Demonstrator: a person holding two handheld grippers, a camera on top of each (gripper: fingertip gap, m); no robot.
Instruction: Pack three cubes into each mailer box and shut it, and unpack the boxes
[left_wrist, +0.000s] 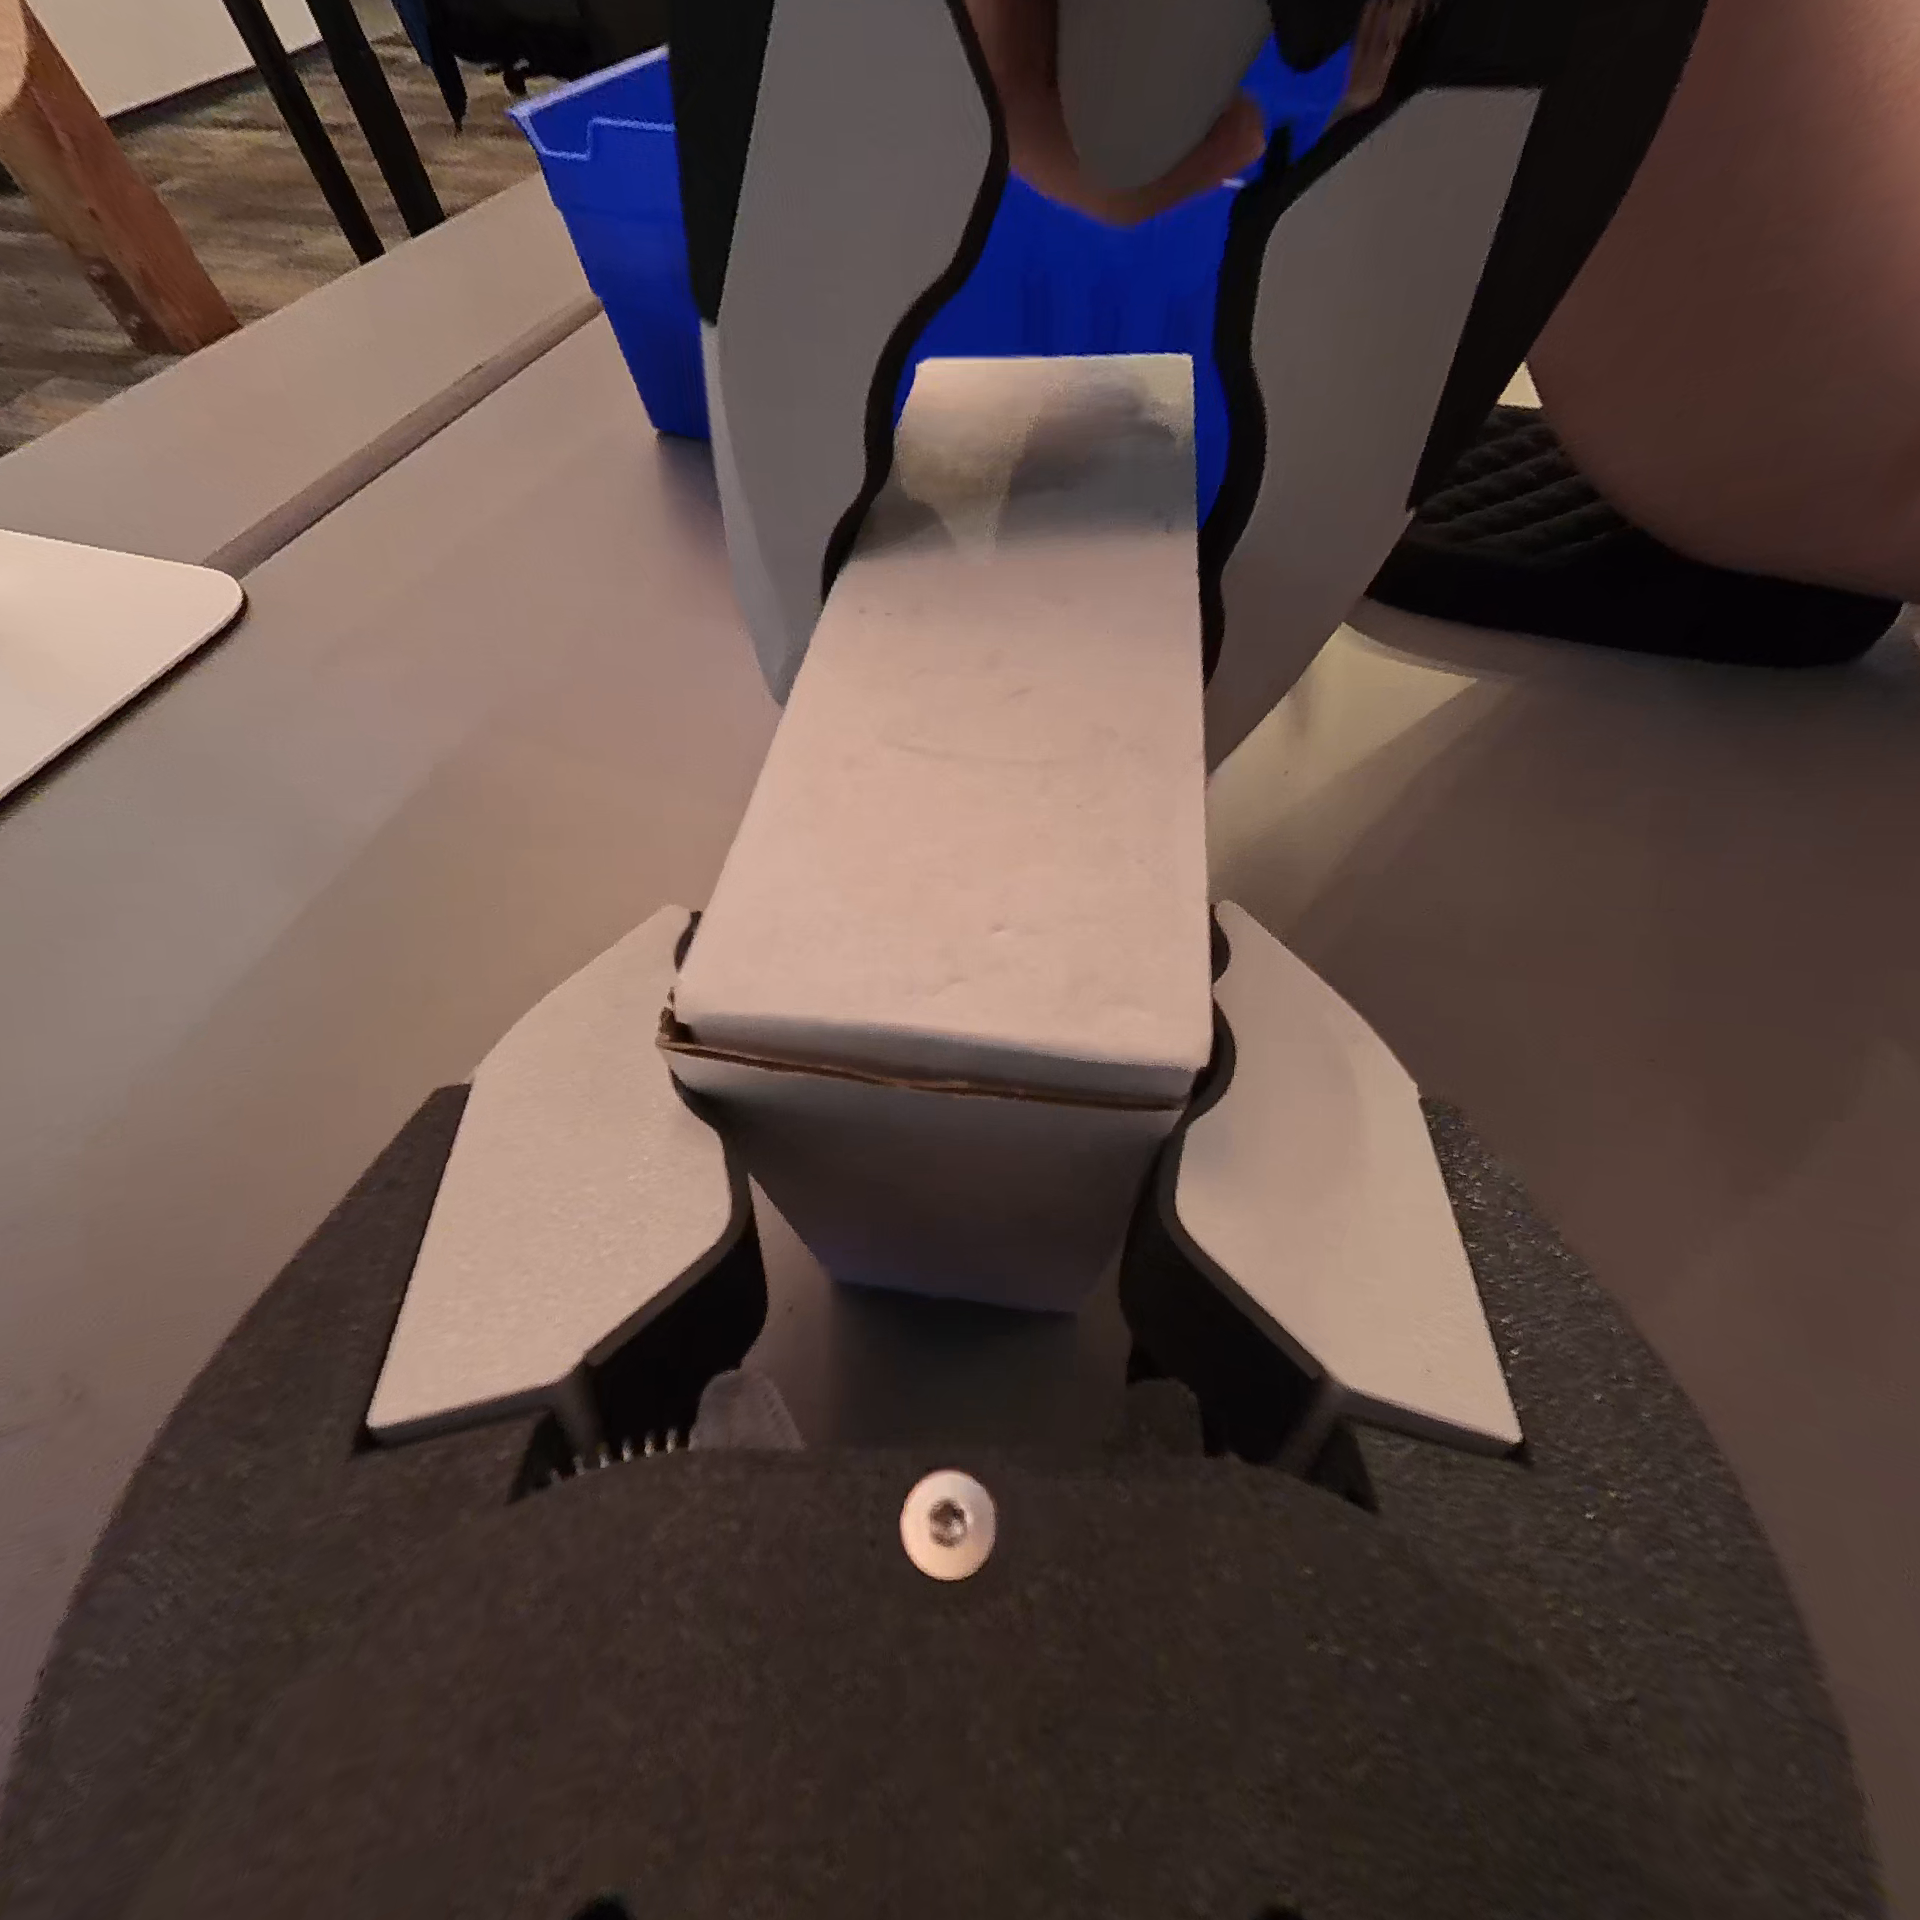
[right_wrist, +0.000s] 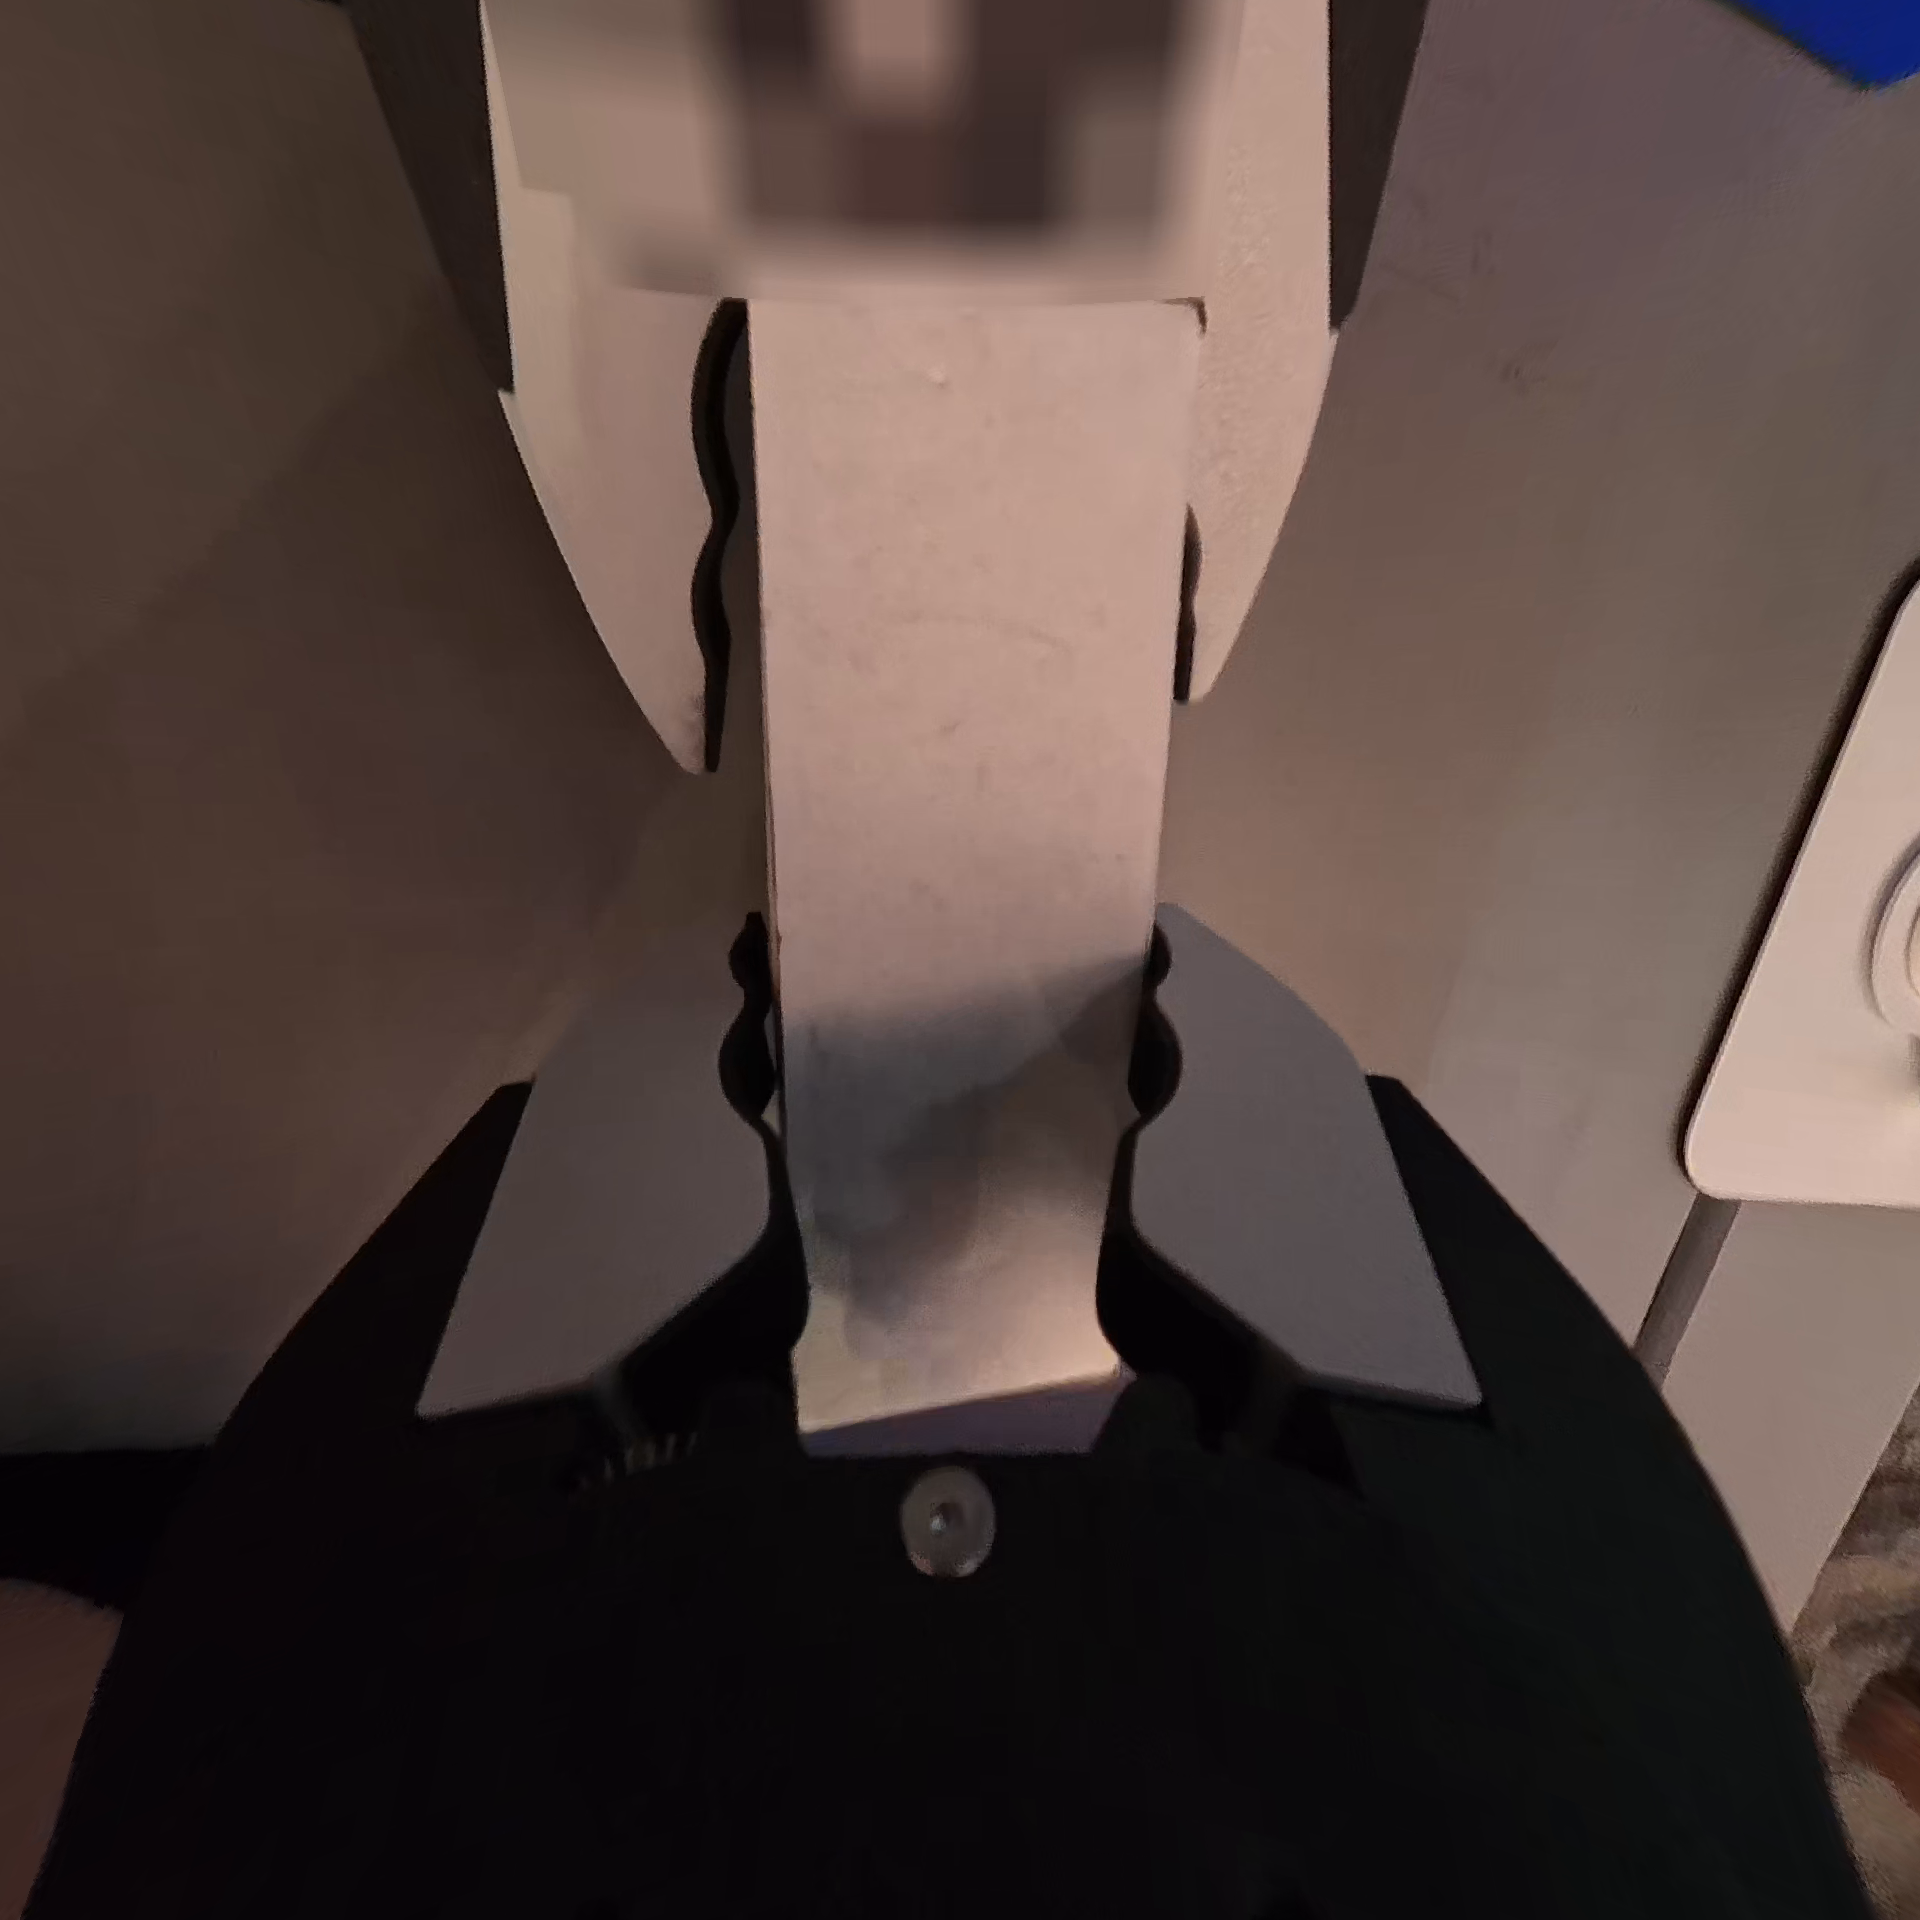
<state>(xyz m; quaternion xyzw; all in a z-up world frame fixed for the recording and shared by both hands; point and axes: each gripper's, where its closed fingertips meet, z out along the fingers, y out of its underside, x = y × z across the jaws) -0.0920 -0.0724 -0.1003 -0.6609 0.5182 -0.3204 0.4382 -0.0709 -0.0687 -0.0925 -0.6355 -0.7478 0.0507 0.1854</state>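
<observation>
A closed white mailer box (left_wrist: 966, 790) is held lengthwise between my two grippers, one at each end. It seems to hang just above the grey table (left_wrist: 416, 831). My left gripper (left_wrist: 951, 935) is shut on the near end in the left wrist view. My right gripper (left_wrist: 1018, 686) clamps the far end there. In the right wrist view the box (right_wrist: 956, 623) runs away from my right gripper (right_wrist: 956, 935), which is shut on it, to the left gripper (right_wrist: 940, 717) at the far end. No cubes are visible.
A blue bin (left_wrist: 623, 260) stands on the table behind the box. A white board (left_wrist: 94, 644) lies at the left and shows in the right wrist view (right_wrist: 1818, 935). A person's arm (left_wrist: 1714, 364) and a black woven pad (left_wrist: 1558, 551) are at the right. My two grippers' fingertips are within a few centimetres of each other.
</observation>
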